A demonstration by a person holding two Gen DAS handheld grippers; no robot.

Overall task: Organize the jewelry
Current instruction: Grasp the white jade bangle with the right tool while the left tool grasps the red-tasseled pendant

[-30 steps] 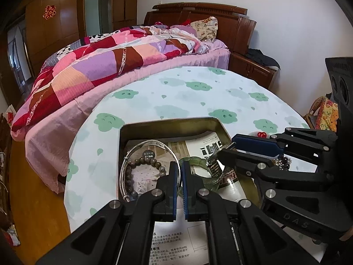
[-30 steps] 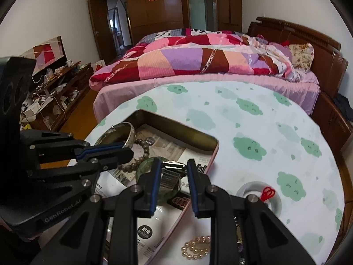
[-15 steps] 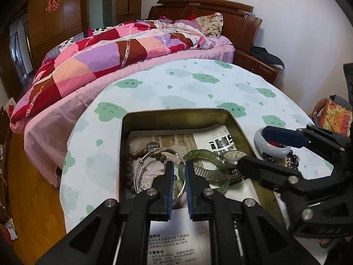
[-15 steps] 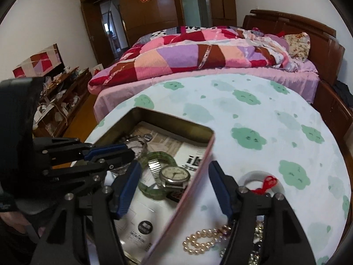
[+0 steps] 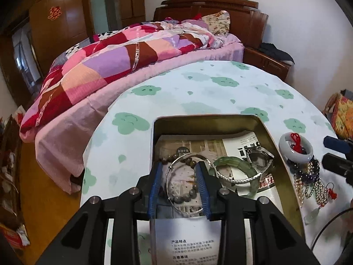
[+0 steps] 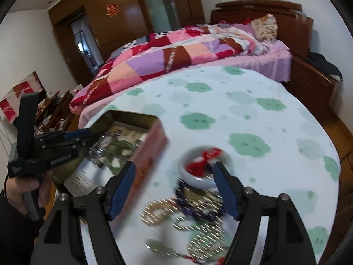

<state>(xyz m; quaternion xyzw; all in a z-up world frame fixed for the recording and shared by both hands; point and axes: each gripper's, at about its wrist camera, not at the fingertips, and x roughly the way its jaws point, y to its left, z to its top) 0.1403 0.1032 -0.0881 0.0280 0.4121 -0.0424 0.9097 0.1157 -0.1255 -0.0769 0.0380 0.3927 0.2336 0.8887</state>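
The jewelry is split between two spots. In the left wrist view, the metal tin [image 5: 284,154] sits at lower centre of the frame and holds a silver bangle [image 5: 176,161], a brown bead bracelet [image 5: 189,195], a green jade bangle [image 5: 240,163] and a wristwatch [image 5: 259,154], all lying on printed paper. To the right of the tin, on the cloud-print tablecloth [image 5: 198,92], lies a white bangle [image 5: 295,152] with a red cord, and just below it a heap of pearl and dark bead strands [image 5: 308,181].

Your left gripper [image 5: 179,190] has its blue-padded fingers apart over the near end of the tin, with part of the silver bangle and bead bracelet showing between them; whether the pads touch anything is unclear.

In the right wrist view, which is motion-blurred, your right gripper [image 6: 174,192] has its fingers spread wide, above the heap of strands [image 6: 194,216], with the white bangle [image 6: 198,165] just beyond them. The tin [image 6: 152,150] lies left of centre.
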